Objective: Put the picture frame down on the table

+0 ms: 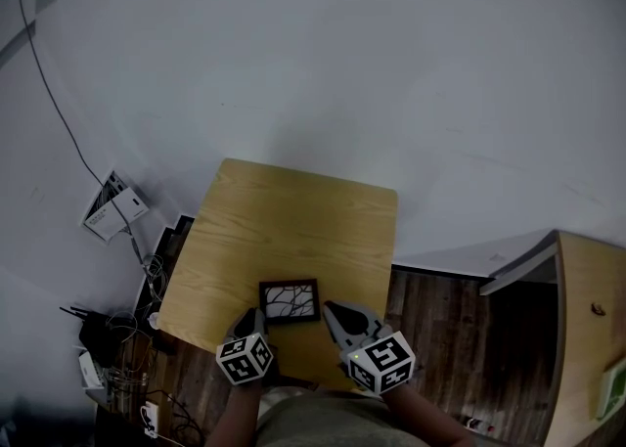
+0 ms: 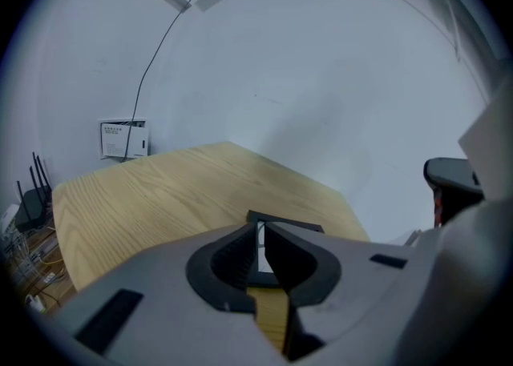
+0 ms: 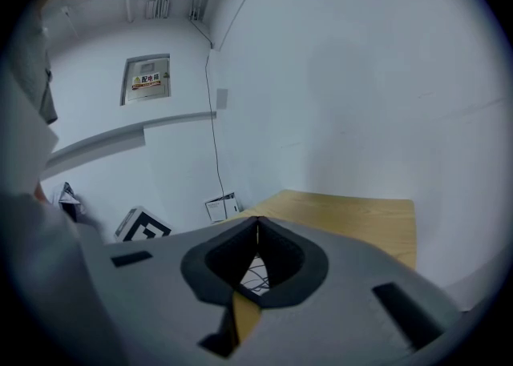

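Lying on the table: the picture frame point(image 1: 290, 301), flat and face up, close to the near edge of the wooden table point(image 1: 293, 220).
Frame look: dark border around a pale picture with thin branching lines.
Left tool point(image 1: 251, 320): at the frame's near left corner. In the left gripper view its jaws are drawn almost together, with only a thin slit between the tips. The frame's edge point(image 2: 290, 223) shows just beyond them.
Right tool point(image 1: 331, 309): just beside the frame's right side. In the right gripper view its tips are pressed together with nothing pinched. The frame's branch picture point(image 3: 255, 273) shows through the hollow behind the tips.
Marker cubes: one on each tool, nearest the person.
Surroundings: white wall, a dark cable point(image 1: 59, 112) running down it, dark wood floor point(image 1: 440, 308).
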A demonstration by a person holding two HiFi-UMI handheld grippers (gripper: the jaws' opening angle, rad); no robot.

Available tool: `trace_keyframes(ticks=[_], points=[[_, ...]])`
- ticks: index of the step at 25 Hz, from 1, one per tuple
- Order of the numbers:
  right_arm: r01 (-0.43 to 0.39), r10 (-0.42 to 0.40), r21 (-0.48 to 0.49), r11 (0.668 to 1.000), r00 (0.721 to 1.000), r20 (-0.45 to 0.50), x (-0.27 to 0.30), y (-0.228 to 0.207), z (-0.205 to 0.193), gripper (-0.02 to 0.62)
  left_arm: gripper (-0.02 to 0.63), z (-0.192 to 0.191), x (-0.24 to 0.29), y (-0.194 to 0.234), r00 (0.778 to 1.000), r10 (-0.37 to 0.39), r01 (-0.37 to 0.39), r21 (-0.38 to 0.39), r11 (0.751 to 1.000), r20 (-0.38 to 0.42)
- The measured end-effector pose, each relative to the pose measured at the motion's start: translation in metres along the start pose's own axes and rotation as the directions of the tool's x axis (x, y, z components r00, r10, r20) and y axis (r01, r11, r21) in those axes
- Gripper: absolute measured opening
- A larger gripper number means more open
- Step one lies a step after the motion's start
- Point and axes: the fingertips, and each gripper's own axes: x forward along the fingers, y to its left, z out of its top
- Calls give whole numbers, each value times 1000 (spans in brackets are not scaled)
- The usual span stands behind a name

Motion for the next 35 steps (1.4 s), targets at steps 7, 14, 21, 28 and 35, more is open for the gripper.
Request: trace_keyframes(ticks=[7,14,21,28,35], points=[[8,-8,-9,1000,1000,13,-5,22,1,0,6,16,-33,-8,996,-83,83,13,996,32],[26,-26,-9,1000,1000,15,-14,56,-3,0,3,29,-78,-26,974,-222,217,89,972,42],[54,-54,-5,999,998,26,-32,101,-14,0,3,27,-123,-23,955,-293,286,121,951,42],[100,-99,-12,995,994,34,-53,145,-27,0,3,17,-167,-8,941,-336,325,168,931,40],[137,-136,-10,990,989,60,-76,188,-41,0,3,-4,-209,3,923,-384,372,194,908,22]])
